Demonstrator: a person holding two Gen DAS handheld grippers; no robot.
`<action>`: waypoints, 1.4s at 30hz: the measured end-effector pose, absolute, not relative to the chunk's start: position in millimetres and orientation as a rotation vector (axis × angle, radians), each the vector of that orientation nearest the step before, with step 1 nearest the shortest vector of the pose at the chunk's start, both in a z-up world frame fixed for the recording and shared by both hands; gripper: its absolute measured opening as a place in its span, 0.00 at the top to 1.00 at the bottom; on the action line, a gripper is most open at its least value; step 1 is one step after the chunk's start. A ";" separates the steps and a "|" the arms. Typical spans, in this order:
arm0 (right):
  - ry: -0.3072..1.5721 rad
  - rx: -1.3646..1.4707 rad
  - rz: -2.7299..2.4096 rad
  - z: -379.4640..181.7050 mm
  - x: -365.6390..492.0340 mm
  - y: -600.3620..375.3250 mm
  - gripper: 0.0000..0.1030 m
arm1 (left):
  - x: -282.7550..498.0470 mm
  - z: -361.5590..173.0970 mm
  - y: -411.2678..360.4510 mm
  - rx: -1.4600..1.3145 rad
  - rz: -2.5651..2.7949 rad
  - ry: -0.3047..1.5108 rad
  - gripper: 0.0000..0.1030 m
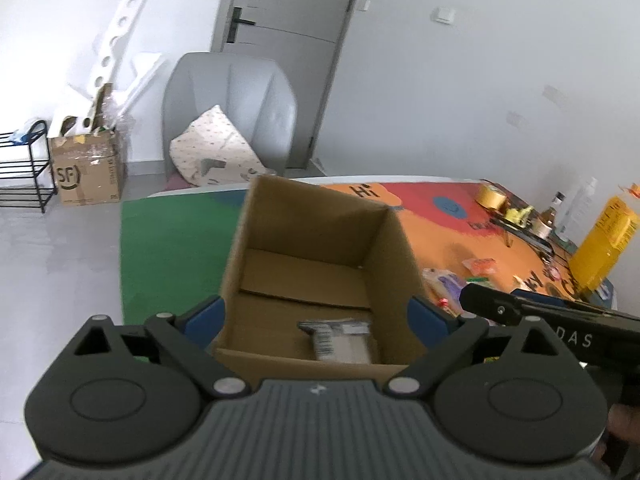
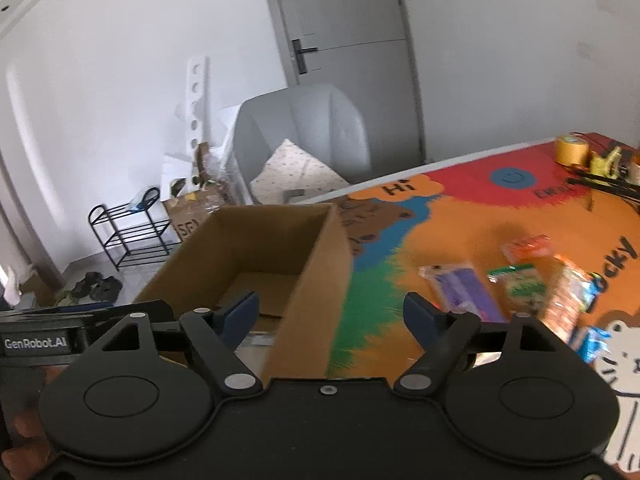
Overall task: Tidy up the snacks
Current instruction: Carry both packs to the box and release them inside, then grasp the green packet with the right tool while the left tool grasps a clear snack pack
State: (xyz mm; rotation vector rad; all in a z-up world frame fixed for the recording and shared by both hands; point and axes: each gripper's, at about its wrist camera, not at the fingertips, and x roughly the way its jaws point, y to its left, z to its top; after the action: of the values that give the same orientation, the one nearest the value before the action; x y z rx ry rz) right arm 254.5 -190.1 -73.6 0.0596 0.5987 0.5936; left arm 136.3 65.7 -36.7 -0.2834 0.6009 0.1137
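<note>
Crinkly foil snack packs (image 2: 520, 280) still lie loose on my mat right of the cardboard box (image 1: 320, 240); light, slippery stuff, so I'd pinch an edge seam. Both my left gripper (image 1: 318, 316) and right gripper (image 2: 332, 314) gape, holding nothing.

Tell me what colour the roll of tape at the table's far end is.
Yellow roll of tape, clearest in the right wrist view.

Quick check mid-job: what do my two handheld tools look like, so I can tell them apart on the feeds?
Both are black, each with two round side discs, silver rivets and blue finger pads. The left tool has a grey ribbed body; the right tool is all black. White lettering marks the sides: "GenRobot.AI" on the left one, "DAS" on the right.
</note>
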 end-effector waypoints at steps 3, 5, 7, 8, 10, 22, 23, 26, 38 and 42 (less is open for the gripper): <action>0.598 0.069 0.575 -74.4 253.1 -201.4 0.20 | 136.9 -34.9 53.7 -0.268 0.086 0.604 0.05; 0.599 0.076 0.565 -74.7 252.4 -209.2 0.18 | 138.2 -33.9 45.3 -0.257 0.071 0.607 0.05; 0.599 0.081 0.554 -75.0 251.3 -216.7 0.18 | 138.4 -33.8 36.7 -0.244 0.058 0.607 0.05; 0.599 0.082 0.547 -75.2 250.8 -220.6 0.18 | 138.6 -33.7 32.6 -0.240 0.053 0.608 0.05; 0.603 0.088 0.539 -76.3 249.6 -228.8 0.16 | 139.3 -34.4 26.0 -0.228 0.036 0.612 0.04; 0.622 0.141 0.487 -88.3 244.5 -278.3 0.01 | 138.1 -35.1 -6.4 -0.189 -0.001 0.609 0.02; 0.622 0.142 0.484 -89.4 244.3 -281.3 0.00 | 138.7 -35.9 -8.3 -0.192 0.000 0.608 0.02; 0.634 0.146 0.468 -93.5 245.2 -291.3 0.00 | 140.6 -37.3 -13.3 -0.193 0.001 0.614 0.02; 0.657 0.187 0.418 -111.6 250.1 -327.1 0.00 | 148.1 -42.9 -44.5 -0.175 -0.062 0.608 0.03; 0.655 0.195 0.404 -116.9 251.5 -336.7 0.00 | 153.4 -47.4 -57.4 -0.162 -0.085 0.620 0.04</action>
State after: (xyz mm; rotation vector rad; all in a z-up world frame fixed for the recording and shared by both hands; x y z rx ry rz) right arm 251.5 -336.7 -116.9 0.1947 0.6553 0.4041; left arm 153.4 -57.4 -47.4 -0.1616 0.6196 -0.0845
